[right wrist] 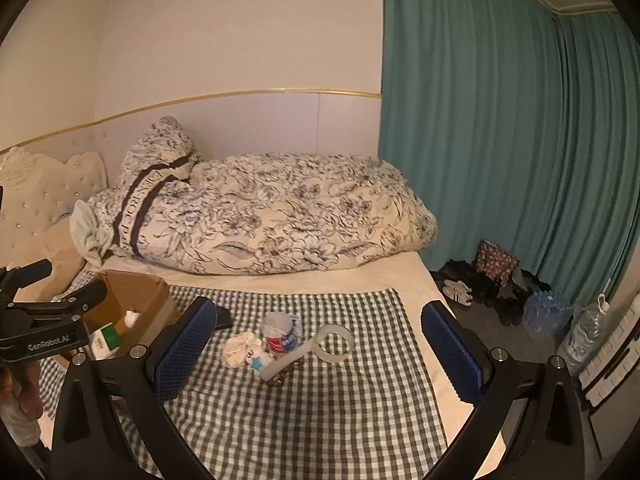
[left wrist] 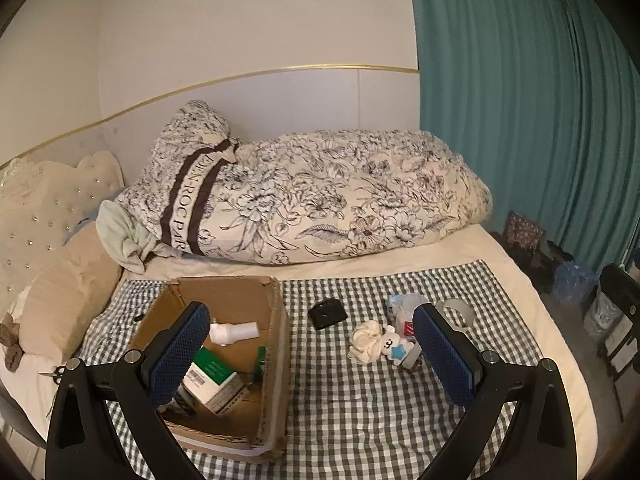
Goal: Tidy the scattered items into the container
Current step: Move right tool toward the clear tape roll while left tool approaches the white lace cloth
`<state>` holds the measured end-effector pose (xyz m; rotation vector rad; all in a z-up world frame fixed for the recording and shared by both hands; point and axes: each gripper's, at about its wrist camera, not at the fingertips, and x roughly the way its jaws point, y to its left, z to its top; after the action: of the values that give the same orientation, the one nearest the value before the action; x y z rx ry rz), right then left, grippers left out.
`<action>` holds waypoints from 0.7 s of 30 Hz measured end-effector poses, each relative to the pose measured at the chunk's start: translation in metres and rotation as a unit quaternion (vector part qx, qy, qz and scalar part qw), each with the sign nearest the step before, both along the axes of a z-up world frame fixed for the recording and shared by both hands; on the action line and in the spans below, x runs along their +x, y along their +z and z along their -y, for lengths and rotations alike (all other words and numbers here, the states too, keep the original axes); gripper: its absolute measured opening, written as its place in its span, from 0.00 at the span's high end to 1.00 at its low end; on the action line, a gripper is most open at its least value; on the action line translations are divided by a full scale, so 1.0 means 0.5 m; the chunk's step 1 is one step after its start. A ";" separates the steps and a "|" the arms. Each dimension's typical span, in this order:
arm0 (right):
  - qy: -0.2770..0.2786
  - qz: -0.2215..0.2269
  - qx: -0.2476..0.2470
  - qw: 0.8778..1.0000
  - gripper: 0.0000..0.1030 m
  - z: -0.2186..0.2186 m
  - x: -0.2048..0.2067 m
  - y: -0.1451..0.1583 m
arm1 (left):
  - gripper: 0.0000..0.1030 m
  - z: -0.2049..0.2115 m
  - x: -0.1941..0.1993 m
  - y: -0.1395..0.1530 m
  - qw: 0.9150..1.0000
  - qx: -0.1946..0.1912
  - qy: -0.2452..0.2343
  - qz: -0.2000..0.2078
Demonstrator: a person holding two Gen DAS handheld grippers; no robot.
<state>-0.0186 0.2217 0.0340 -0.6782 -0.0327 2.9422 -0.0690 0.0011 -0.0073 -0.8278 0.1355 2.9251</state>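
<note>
A: We see one cardboard box (left wrist: 240,308) on the bed's checked cloth (left wrist: 360,400): one white bottle (left wrist: 234,332), one green-white carton (left wrist: 212,376) inside.

B: Outside we count one scrunchie (left wrist: 366,340), one tape roll (right wrist: 335,343), one black item (left wrist: 327,313). Left gripper (left wrist: 312,360) and right gripper (right wrist: 316,352) fingers apart, empty.

Open cardboard box (left wrist: 276,320) — part-filled, upright
</note>
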 end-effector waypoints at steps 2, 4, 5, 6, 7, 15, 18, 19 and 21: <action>-0.004 0.009 -0.002 1.000 0.00 -0.018 -0.010 -0.015 | 0.00 -0.011 -0.009 -0.012 1.000 -0.004 -0.004 0.006; -0.005 0.018 0.000 1.000 0.00 -0.029 -0.018 -0.028 | 0.00 -0.022 -0.018 -0.024 1.000 -0.006 -0.007 0.011; -0.004 0.023 0.000 1.000 0.00 -0.034 -0.024 -0.036 | 0.00 -0.028 -0.023 -0.031 1.000 -0.008 -0.008 0.013; 0.001 0.028 -0.001 1.000 0.00 -0.040 -0.028 -0.045 | 0.00 -0.031 -0.027 -0.037 1.000 -0.010 -0.009 0.016; 0.008 0.032 -0.004 0.999 0.00 -0.044 -0.032 -0.051 | 0.00 -0.036 -0.033 -0.044 1.000 -0.012 -0.011 0.019; 0.034 0.048 0.009 0.998 0.00 -0.050 -0.055 -0.099 | 0.00 -0.073 -0.078 -0.123 0.998 -0.028 -0.029 0.046; 0.033 0.058 0.004 0.998 0.00 -0.062 -0.073 -0.118 | 0.00 -0.091 -0.093 -0.157 0.997 -0.039 -0.037 0.059; 0.035 0.062 0.000 0.997 0.00 -0.067 -0.079 -0.126 | 0.00 -0.095 -0.101 -0.168 0.996 -0.037 -0.043 0.068; 0.039 0.071 -0.007 0.997 0.00 -0.078 -0.091 -0.144 | 0.00 -0.099 -0.113 -0.189 0.995 -0.021 -0.056 0.084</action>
<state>-0.0641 0.2609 -0.0379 -0.9058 -0.0537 2.9637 -0.1254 0.0505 -0.1018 -1.0335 0.2228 2.7431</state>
